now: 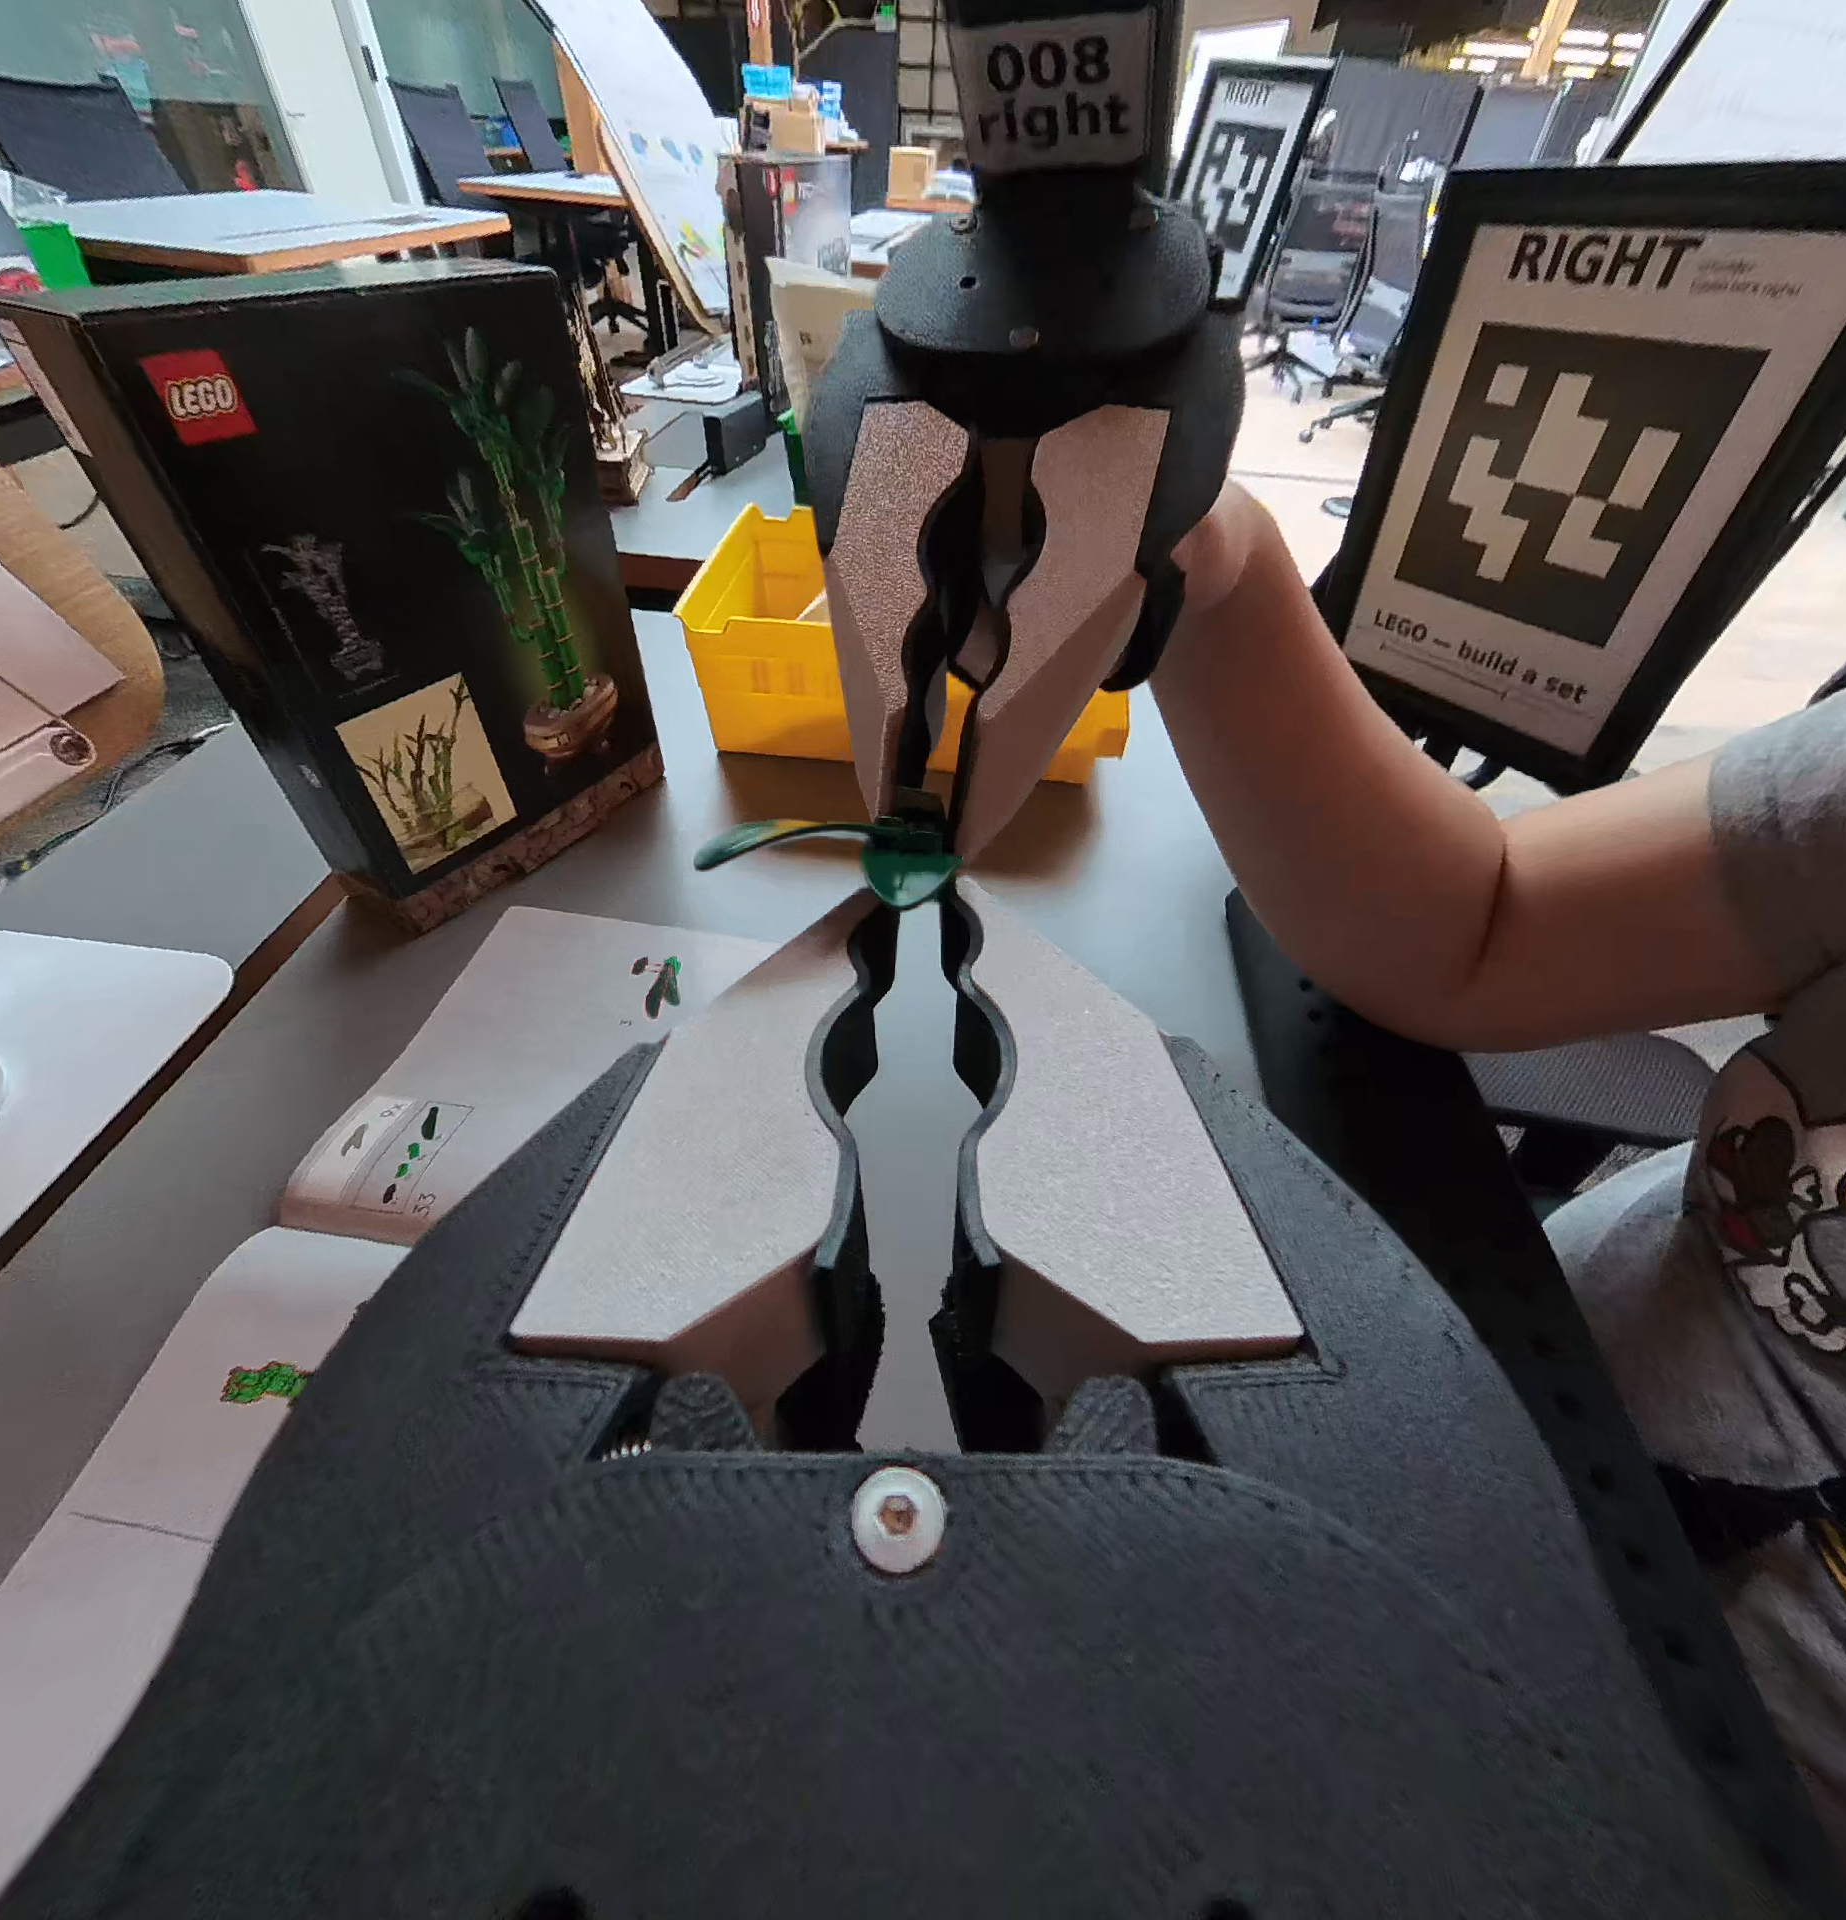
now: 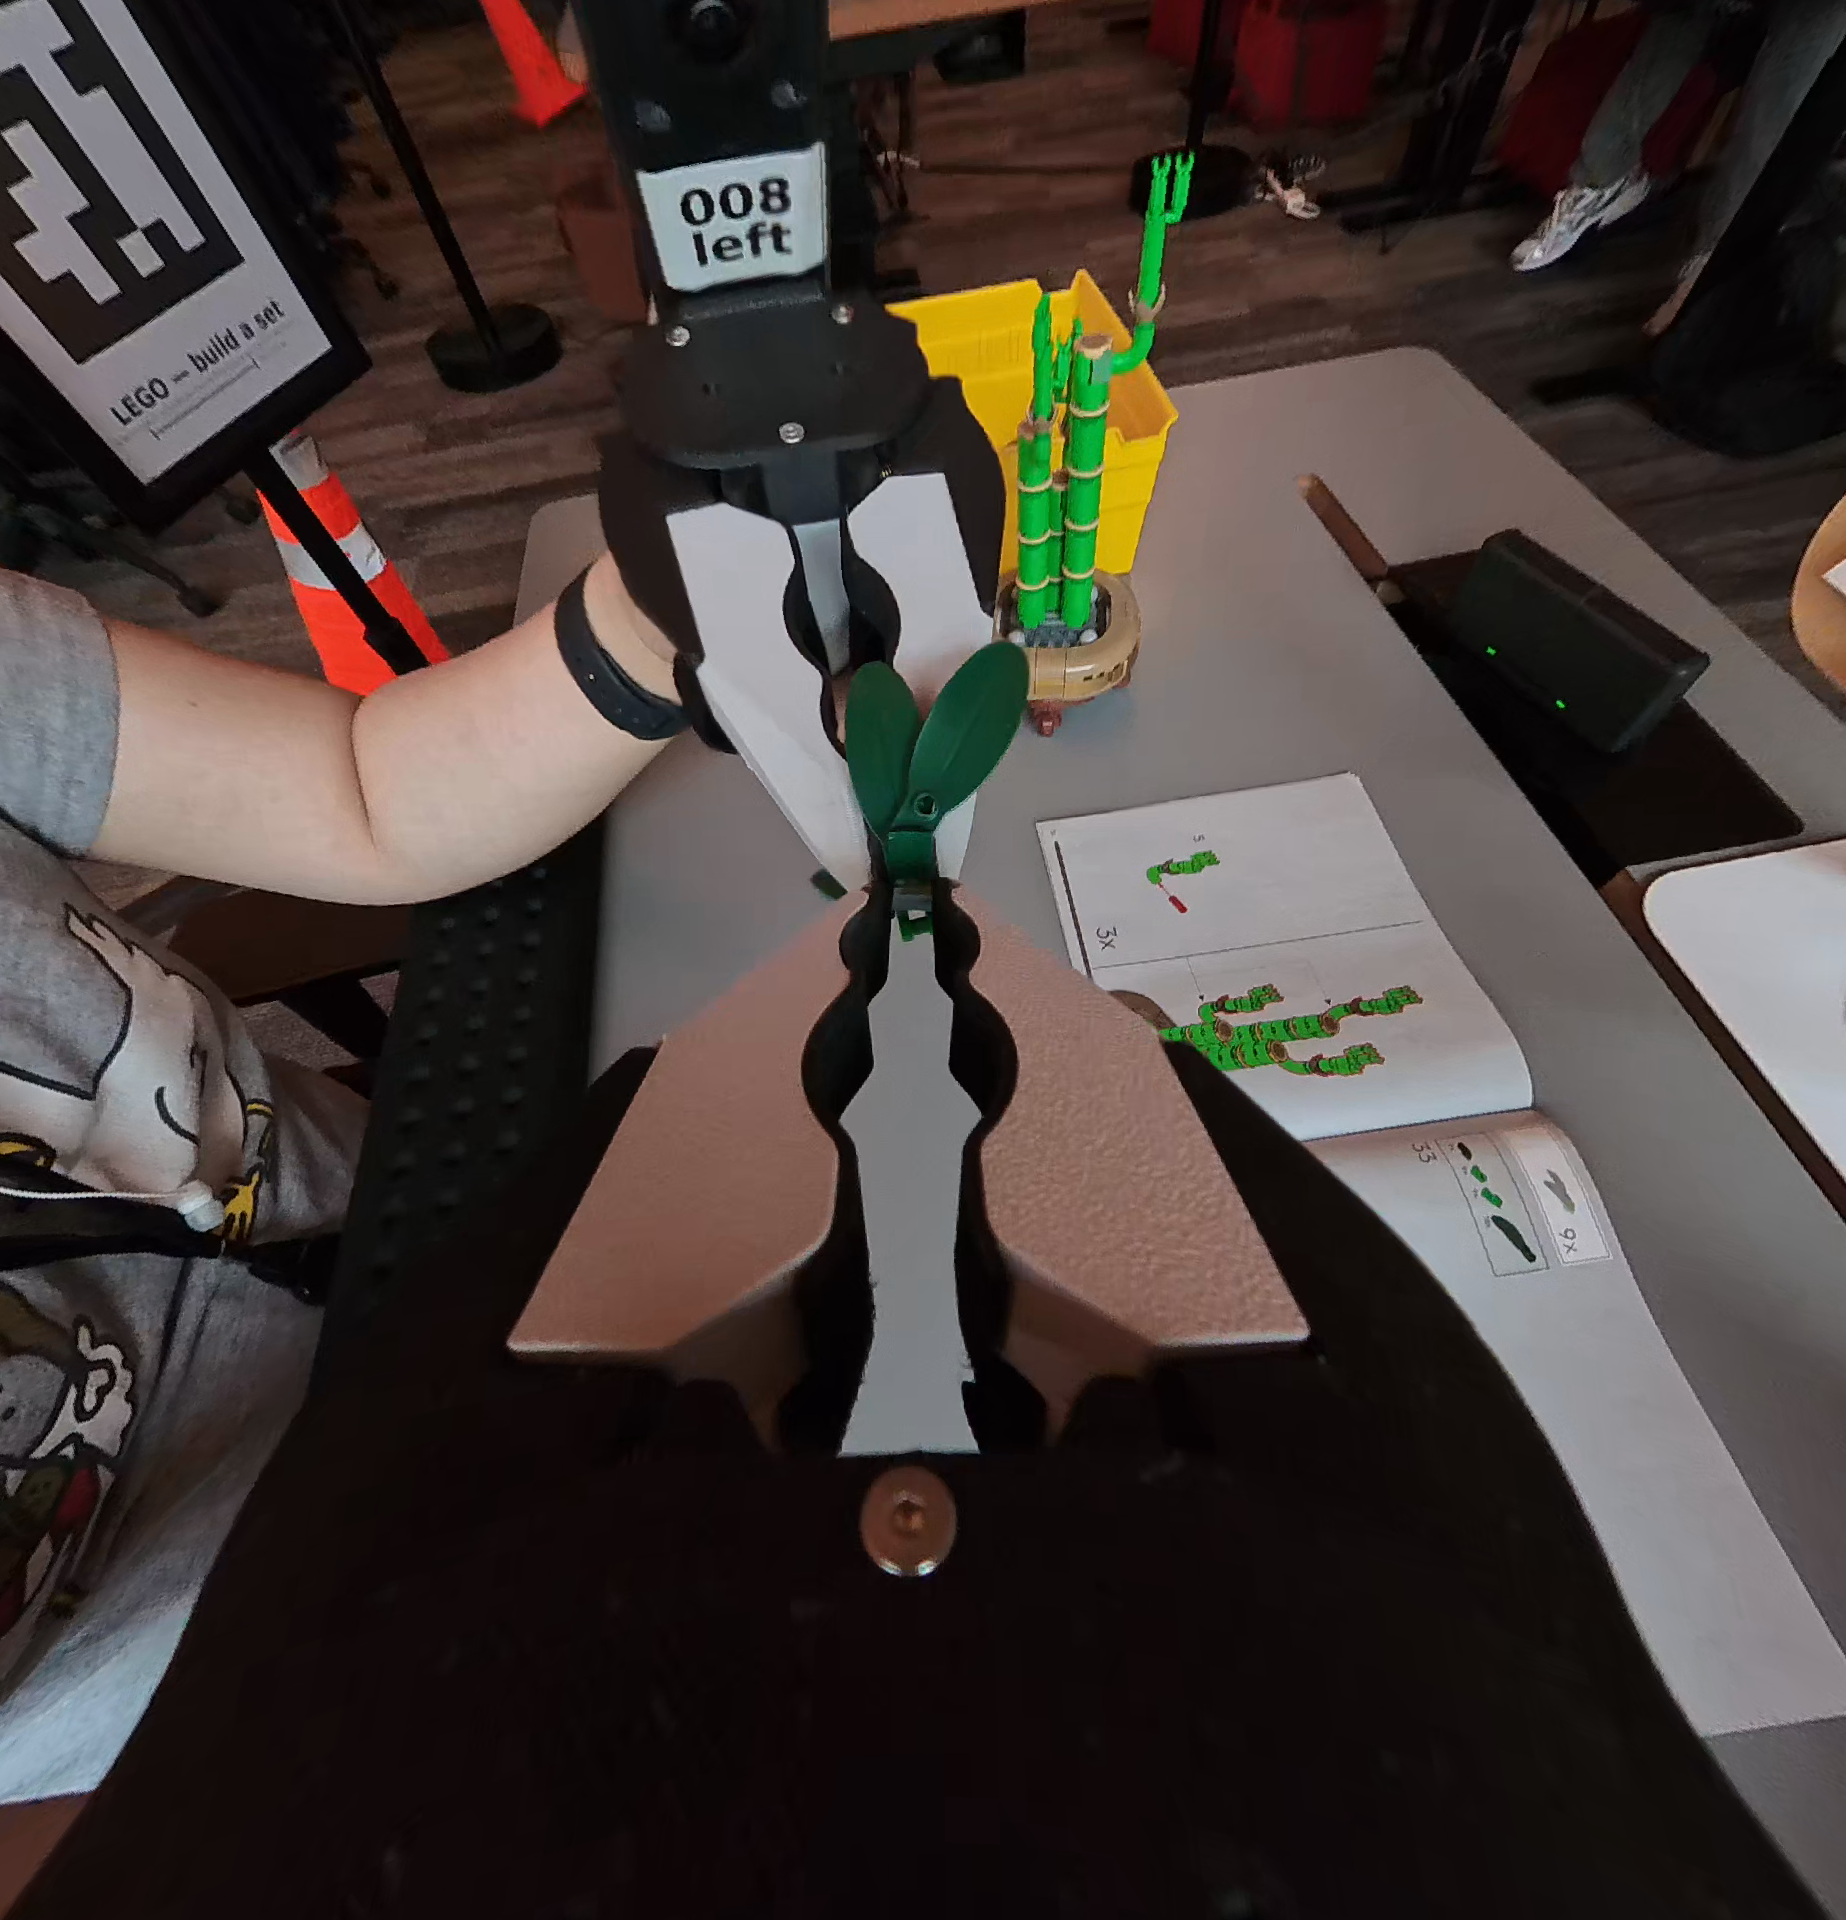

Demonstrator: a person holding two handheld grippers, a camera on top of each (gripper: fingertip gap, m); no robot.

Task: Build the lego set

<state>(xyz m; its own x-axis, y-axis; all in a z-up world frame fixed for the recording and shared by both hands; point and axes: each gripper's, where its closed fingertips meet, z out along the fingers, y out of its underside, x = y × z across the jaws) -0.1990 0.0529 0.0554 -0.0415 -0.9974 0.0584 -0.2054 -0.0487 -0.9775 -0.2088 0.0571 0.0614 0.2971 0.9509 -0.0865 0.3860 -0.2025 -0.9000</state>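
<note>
A small dark green leaf cluster [image 1: 903, 871] is held in the air between my two grippers, which meet tip to tip above the table. My left gripper [image 1: 914, 906] is shut on the rounded end of one leaf. My right gripper [image 1: 924, 821] comes down from above and is shut on the cluster's small stem piece; another leaf sticks out to the left. In the right wrist view my right gripper [image 2: 911, 902] pinches the stem, two leaves [image 2: 966, 727] fan upward, and my left gripper [image 2: 898, 862] is opposite. The bamboo model [image 2: 1064, 520] stands in its tan pot behind.
An open instruction booklet [image 1: 545, 1018] [image 2: 1293, 935] lies under the grippers. A yellow bin [image 1: 753, 644] [image 2: 1137, 416] and the set's box [image 1: 379, 540] stand behind. A black perforated board [image 2: 462, 1039] lies at the person's side. A black device [image 2: 1573, 634] is at right.
</note>
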